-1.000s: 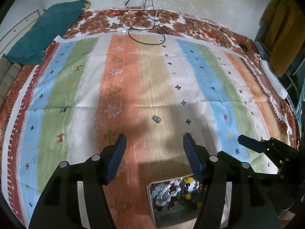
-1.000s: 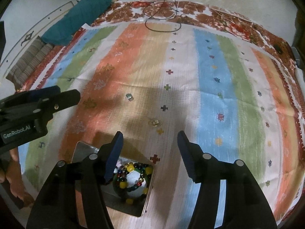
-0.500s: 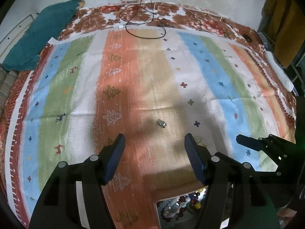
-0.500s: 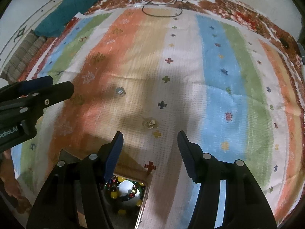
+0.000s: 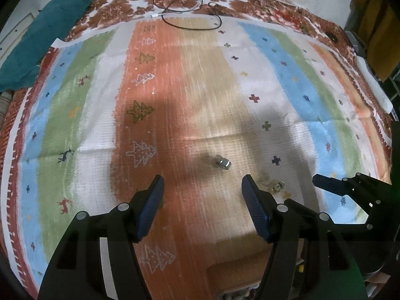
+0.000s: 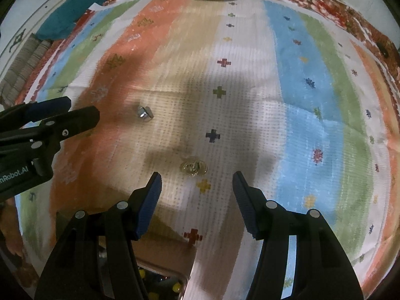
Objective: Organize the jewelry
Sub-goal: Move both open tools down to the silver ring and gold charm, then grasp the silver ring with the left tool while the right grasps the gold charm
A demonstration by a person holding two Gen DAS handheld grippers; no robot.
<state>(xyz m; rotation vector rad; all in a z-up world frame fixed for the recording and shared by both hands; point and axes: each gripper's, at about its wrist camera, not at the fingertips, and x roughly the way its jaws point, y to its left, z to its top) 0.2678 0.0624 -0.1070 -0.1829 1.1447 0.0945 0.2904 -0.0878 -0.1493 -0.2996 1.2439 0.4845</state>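
Observation:
A small silver ring [image 5: 223, 163] lies on the striped cloth just ahead of my open, empty left gripper [image 5: 202, 187]; it also shows in the right wrist view [image 6: 144, 113]. A gold-toned ring or earring [image 6: 193, 167] lies just ahead of my open, empty right gripper [image 6: 196, 183]; it also shows in the left wrist view [image 5: 275, 186]. The jewelry box [image 6: 160, 282] with coloured beads sits under the right gripper at the bottom edge, mostly hidden. The right gripper's fingers [image 5: 350, 185] show at the right of the left wrist view, the left gripper's fingers [image 6: 50, 120] at the left of the right wrist view.
The striped cloth [image 5: 175, 100] covers a bed-like surface. A teal cloth [image 5: 42, 45] lies at the far left corner. A black cable [image 5: 190, 7] loops at the far edge. A white object [image 5: 372, 82] lies at the right edge.
Both grippers have moved forward and down toward the cloth. The bead box has slid almost out of view beneath them. The two small pieces now sit close to the fingertips.

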